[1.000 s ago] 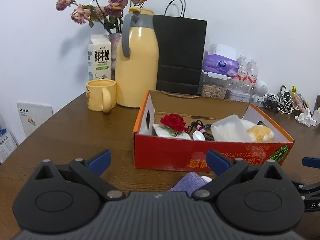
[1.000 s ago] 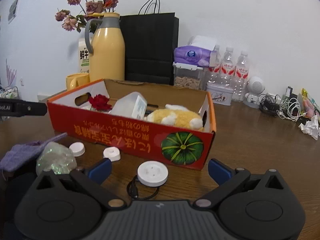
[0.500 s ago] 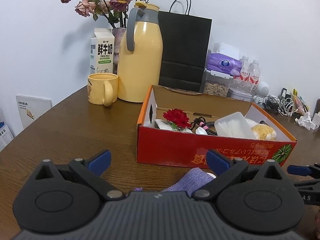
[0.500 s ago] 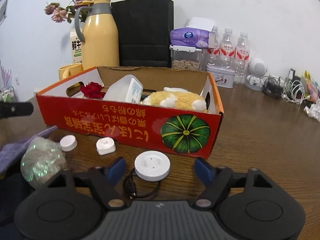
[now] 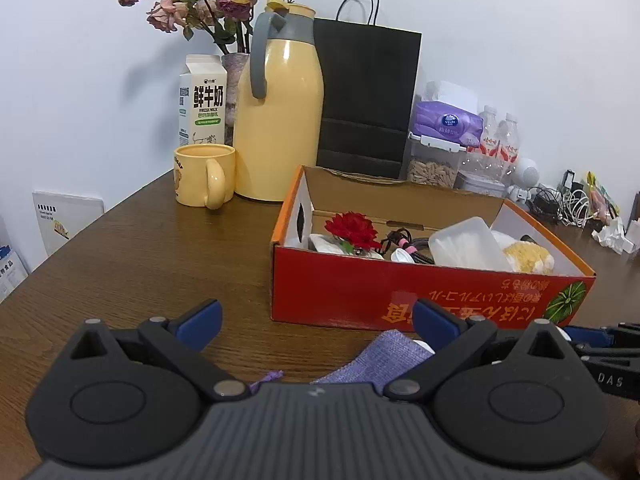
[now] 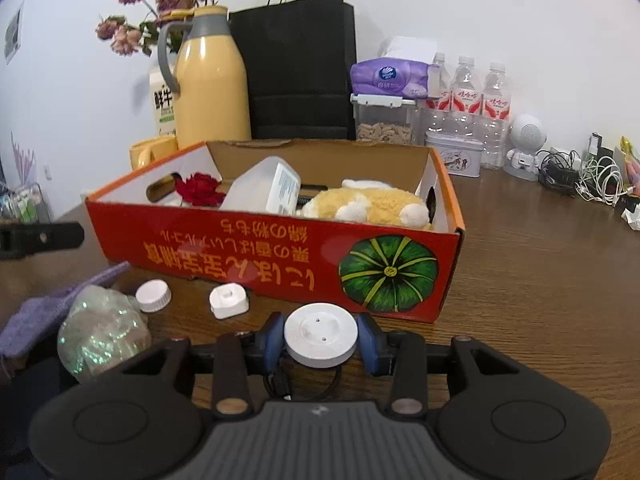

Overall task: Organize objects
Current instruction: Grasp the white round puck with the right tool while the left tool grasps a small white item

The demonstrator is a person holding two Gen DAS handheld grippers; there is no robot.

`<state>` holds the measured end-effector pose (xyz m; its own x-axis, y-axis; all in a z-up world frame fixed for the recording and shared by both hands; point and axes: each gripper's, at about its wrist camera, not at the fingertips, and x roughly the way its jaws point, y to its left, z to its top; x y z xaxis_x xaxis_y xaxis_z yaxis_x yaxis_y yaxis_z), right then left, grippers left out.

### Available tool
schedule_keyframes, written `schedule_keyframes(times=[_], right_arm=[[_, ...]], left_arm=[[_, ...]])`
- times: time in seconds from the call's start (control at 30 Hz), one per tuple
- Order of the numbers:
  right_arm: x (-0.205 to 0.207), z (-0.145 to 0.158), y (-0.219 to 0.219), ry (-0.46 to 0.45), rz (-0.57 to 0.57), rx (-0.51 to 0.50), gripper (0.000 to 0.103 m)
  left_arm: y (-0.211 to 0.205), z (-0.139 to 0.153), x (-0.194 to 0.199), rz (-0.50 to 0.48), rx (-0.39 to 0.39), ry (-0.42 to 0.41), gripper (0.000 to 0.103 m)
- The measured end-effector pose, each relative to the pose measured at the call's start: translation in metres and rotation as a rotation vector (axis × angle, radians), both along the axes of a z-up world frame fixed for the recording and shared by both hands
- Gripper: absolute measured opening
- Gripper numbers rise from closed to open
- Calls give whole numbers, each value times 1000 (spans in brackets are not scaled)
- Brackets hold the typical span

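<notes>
At the bottom centre of the right wrist view, the right gripper [image 6: 320,338] is closing its jaws on a white round puck [image 6: 320,334].
The blue pads sit against both sides of the puck, just in front of the red cardboard box [image 6: 280,256] on the wooden table [image 6: 540,280]. Left of it lie a small white charger [image 6: 228,301], a white cap [image 6: 153,296] and a glittery bag [image 6: 100,334]. In the left wrist view, the left gripper [image 5: 316,318] is spread wide, gripping nothing, above a purple cloth [image 5: 376,360] at lower centre.
</notes>
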<state>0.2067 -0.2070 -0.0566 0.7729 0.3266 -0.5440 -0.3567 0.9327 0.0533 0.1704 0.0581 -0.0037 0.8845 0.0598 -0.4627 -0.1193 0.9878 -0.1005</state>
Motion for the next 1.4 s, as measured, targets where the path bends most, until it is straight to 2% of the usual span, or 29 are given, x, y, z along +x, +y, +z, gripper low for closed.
schedule_keyframes(times=[0.1, 0.23, 0.37, 0.47, 0.63, 0.77, 0.87, 1.07, 1.17, 1.23, 1.27, 1.3, 1.33, 1.4], right_arm=[[-2, 1, -3, -8, 5, 38, 38], [-7, 6, -7, -30, 17, 97, 38], [-11, 10, -14, -51, 28, 158, 38], [-13, 13, -17, -58, 39, 196, 38], [-18, 17, -21, -69, 68, 242, 38], [-20, 18, -20, -71, 87, 256, 38], [-21, 18, -20, -69, 102, 264, 38], [-27, 18, -18, -76, 132, 273, 38], [-28, 18, -18, -78, 140, 278, 38], [-28, 19, -18, -79, 143, 279, 38], [-28, 19, -18, -79, 145, 280, 38], [-29, 19, -18, -79, 147, 281, 38], [-29, 19, -17, -78, 150, 282, 38], [-30, 19, -17, -80, 151, 281, 38]], left_arm=[[-8, 4, -4, -36, 1, -14, 103], [-32, 10, -9, -148, 20, -40, 103], [-58, 8, -8, -237, 56, -25, 103], [-78, 6, -8, -304, 92, -15, 98], [-102, -2, -5, -364, 145, 32, 94], [-113, -6, -4, -414, 142, 45, 93], [-114, -6, -4, -435, 122, 46, 87], [-113, -8, 4, -448, 69, 70, 68], [-114, -8, 5, -465, 55, 71, 48], [-113, -9, 5, -490, 33, 78, 28], [-113, -10, 6, -497, 27, 81, 25], [-113, -10, 6, -503, 23, 83, 14], [-112, -11, 7, -511, 15, 87, 9], [-111, -12, 7, -510, 4, 84, 9]])
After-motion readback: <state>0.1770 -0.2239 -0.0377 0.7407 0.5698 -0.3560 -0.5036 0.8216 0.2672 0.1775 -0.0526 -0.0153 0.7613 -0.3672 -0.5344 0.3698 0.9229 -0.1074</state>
